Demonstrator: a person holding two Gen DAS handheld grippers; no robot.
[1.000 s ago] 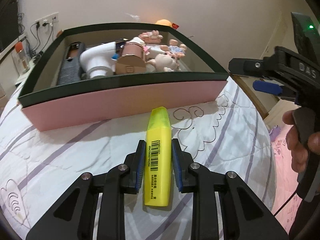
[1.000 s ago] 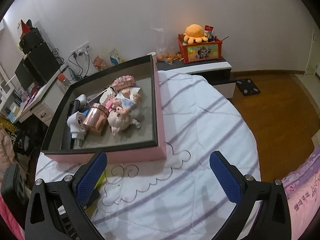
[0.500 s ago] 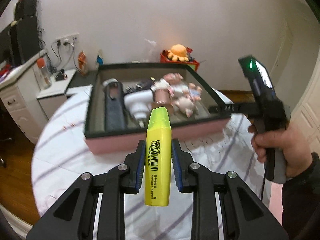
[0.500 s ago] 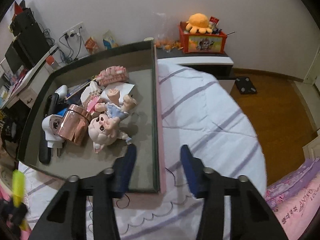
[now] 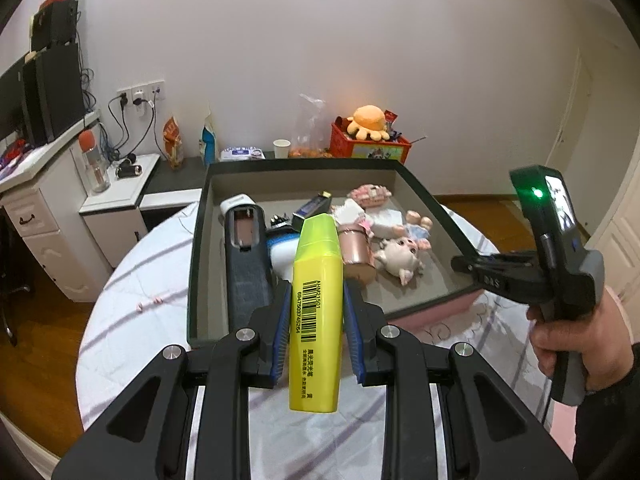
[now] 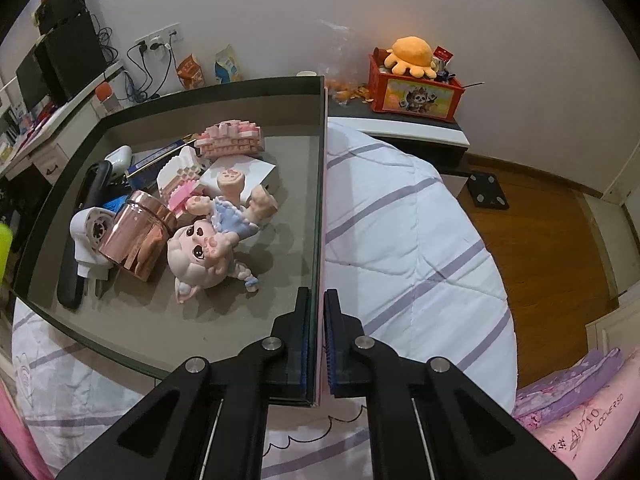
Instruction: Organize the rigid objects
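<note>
- The left gripper is clamped on a yellow highlighter, its blue pads pressed to both long sides; the cap end points toward the box, and the marker hangs in the air above the box's near rim.
- The right gripper is closed on the box's right wall near the front corner — one pad inside the dark rim, one against the pink outer face.
- The box sits on a white quilt with lilac stripes; its far rim lies close to a low dark shelf.
- Inside the box, the left half is crowded: a dark handheld device along the left wall, a white dryer-like gadget, a copper cup on its side, and a pig-like doll beside it.
- Pink brick models lie toward the box's far wall.
- Bare grey floor shows in the box's near right part, between the doll and the gripped wall — and along the front rim.
- Right of the box, the quilt lies open to the bed's edge.
</note>
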